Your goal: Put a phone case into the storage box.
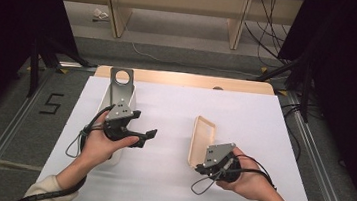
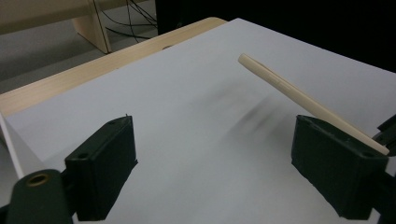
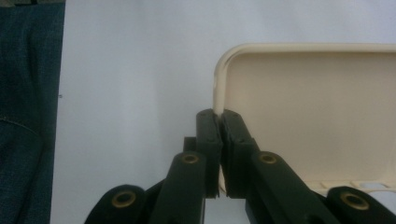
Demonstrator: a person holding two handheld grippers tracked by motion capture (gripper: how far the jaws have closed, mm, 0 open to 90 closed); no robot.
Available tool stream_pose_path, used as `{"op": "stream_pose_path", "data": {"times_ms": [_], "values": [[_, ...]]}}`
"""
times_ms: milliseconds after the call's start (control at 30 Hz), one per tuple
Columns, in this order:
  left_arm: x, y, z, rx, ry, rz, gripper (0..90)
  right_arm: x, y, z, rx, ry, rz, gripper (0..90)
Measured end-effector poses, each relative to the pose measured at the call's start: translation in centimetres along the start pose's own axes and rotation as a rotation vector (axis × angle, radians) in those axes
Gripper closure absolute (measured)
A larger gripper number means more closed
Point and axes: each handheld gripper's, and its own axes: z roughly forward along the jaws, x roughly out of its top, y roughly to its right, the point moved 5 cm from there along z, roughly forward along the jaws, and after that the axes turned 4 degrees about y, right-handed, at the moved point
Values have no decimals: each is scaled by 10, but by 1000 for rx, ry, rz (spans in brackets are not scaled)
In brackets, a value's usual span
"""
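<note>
left gripper [image 1: 143, 137]: jaws wide apart; right gripper [image 1: 198, 169]: jaws clamped

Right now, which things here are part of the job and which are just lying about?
In the job: cream tray, pinched at its rim by the right gripper; open left gripper.
Lying about: grey bracket with a hole; white box; cables on the floor.

On the table [image 1: 167, 190] a tray [image 1: 202, 139] stands tilted on its long edge right of the middle, its hollow side facing right. The right tongs [image 1: 198, 167] sit at its near end, pinching its rim, with the right hand [image 1: 248, 181] to their right. The left tongs [image 1: 144, 127] hang well apart to the tray's left, just right of a bin [image 1: 116, 119] at the table's left side, from which a bracket [image 1: 120, 87] sticks up.
</note>
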Motion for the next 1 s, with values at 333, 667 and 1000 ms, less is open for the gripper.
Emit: {"op": "stream_pose_path", "data": {"times_ms": [333, 667, 1000], "values": [[7, 7, 17, -38, -25, 4, 153, 5, -5, 4, 1, 11, -16, 876], [14, 15, 30, -53, -45, 7, 159, 11, -10, 8, 4, 19, -28, 876], [19, 25, 44, -82, -63, 12, 166, 14, -12, 11, 18, 21, -37, 876]]}}
